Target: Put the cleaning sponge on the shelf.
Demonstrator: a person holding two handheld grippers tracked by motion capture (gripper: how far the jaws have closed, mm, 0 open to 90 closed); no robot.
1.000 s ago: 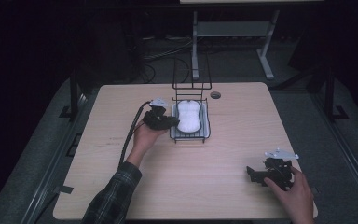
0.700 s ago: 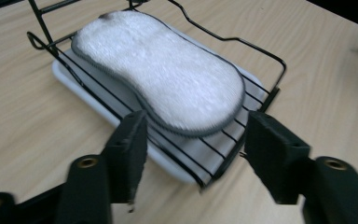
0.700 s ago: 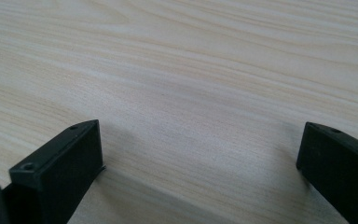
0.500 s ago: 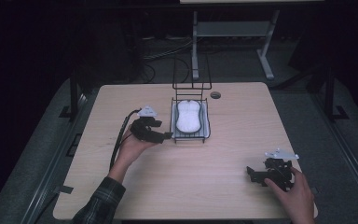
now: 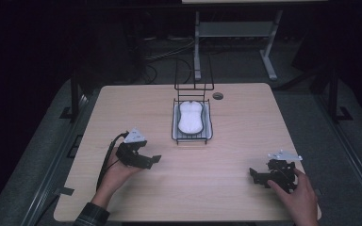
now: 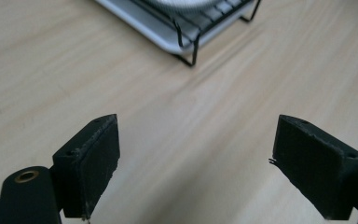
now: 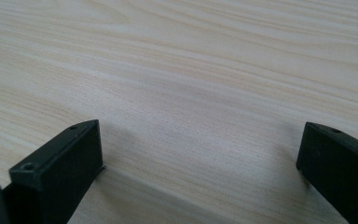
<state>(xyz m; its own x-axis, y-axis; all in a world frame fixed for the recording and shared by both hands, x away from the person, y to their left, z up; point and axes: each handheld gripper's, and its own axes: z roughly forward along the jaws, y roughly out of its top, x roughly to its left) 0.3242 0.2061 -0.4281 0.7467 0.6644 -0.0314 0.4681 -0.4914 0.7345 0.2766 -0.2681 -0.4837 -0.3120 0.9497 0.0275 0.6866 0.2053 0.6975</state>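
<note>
White mouse (image 5: 190,117) lies in a wire basket (image 5: 192,137) at the light wood table's (image 5: 226,188) far middle; the left gripper view catches just the basket's corner (image 6: 191,39). Dark floor and a metal stand (image 5: 235,37) lie beyond. Left gripper (image 5: 148,160), its jaws having just been opening and now wide and empty, sits near the basket's left front; right gripper (image 5: 259,176), spread and empty, rests well apart.

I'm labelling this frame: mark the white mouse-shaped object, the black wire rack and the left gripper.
white mouse-shaped object (image 5: 191,117), high view, middle of its top.
black wire rack (image 5: 194,86), high view, raised rear frame.
left gripper (image 6: 196,158), left gripper view, midway between its open jaws.
</note>
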